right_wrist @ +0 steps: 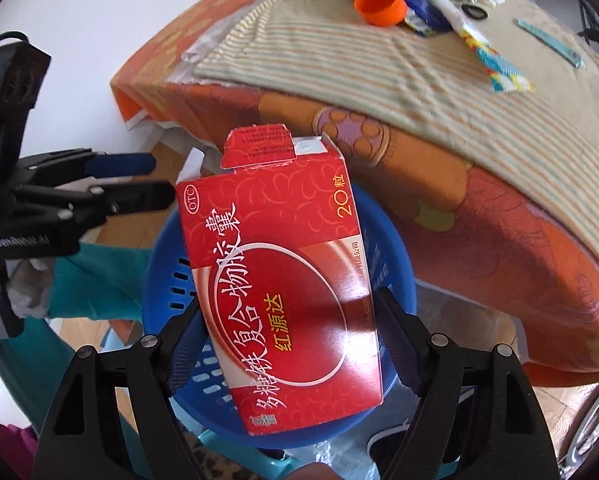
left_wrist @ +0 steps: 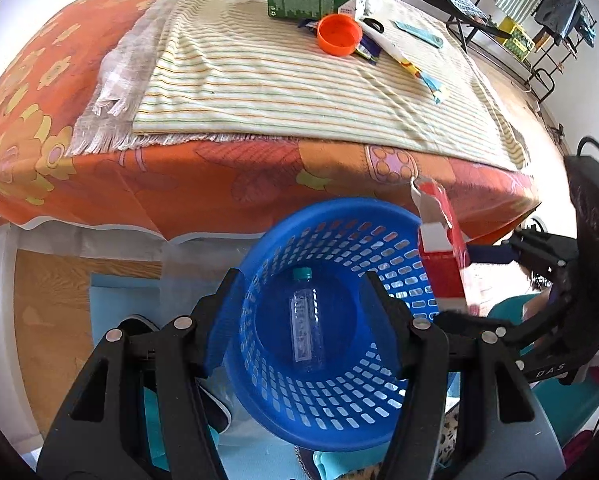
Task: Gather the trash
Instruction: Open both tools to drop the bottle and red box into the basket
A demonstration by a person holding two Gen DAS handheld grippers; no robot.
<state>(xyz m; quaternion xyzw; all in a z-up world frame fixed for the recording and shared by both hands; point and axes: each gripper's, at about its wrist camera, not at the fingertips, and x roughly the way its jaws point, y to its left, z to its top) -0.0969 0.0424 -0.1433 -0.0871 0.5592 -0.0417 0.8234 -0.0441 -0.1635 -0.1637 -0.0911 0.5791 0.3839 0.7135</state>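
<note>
One blue basket (left_wrist: 327, 320) sits below the table edge (left_wrist: 219, 184), with one clear bottle (left_wrist: 307, 320) lying inside. Your left gripper (left_wrist: 299, 312) is partly open, its pads pressed on the basket's near rim, one outside and one inside. Your right gripper (right_wrist: 289, 344) is clamped wide on one red box (right_wrist: 283, 280), top flap open, held just above the basket. On the table: one orange cap (left_wrist: 337, 34), one green box (left_wrist: 311, 0), several wrappers.
</note>
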